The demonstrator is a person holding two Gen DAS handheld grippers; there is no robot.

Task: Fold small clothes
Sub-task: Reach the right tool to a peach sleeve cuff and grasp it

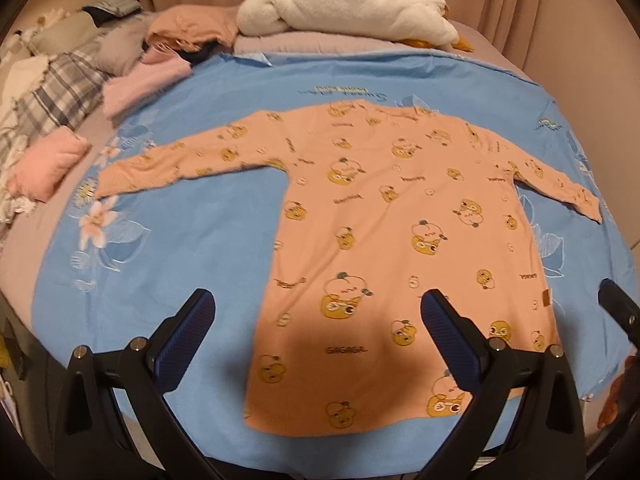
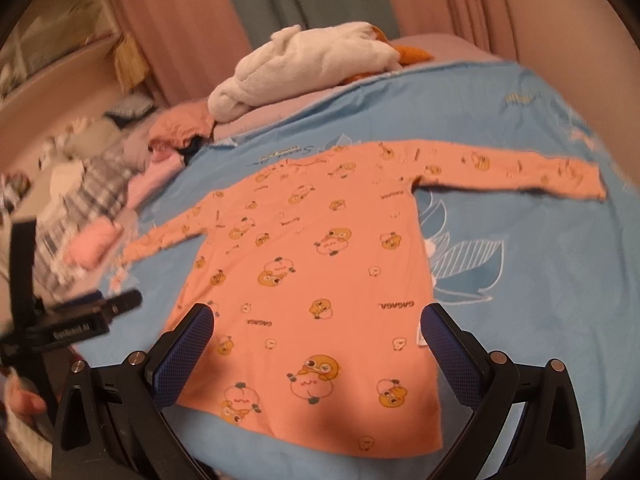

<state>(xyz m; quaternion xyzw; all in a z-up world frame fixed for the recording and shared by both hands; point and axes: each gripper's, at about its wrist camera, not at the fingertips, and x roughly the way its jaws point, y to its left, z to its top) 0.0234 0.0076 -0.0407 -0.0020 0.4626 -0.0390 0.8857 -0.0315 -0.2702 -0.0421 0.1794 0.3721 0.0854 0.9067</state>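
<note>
Peach-orange cotton-looking top (image 1: 384,232) with little cartoon prints is spread flat on the blue floral sheet (image 1: 208,216) covering the bed, both long sleeves stretched straight out to the sides and the hem nearest the cameras. So as far as folding this one goes, nothing has happened yet: no sleeve tucked in, no crease across the body, it's just laid out and smoothed.

Left gripper (image 1: 318,322) hangs over the hem end with its fingers spread wide and nothing between them. Right gripper (image 2: 318,334) is the same story, wide open above the lower part of the top, holding nothing.

Off to the left side of the bed there are a couple of pink folded pieces (image 1: 48,164), so I'd guess some items are already finished, though I can't say that for sure. There's also a heap of white fluffy fabric (image 1: 348,4) at the far end.

What's left, I'd say: fold both sleeves in, then fold the body up.
</note>
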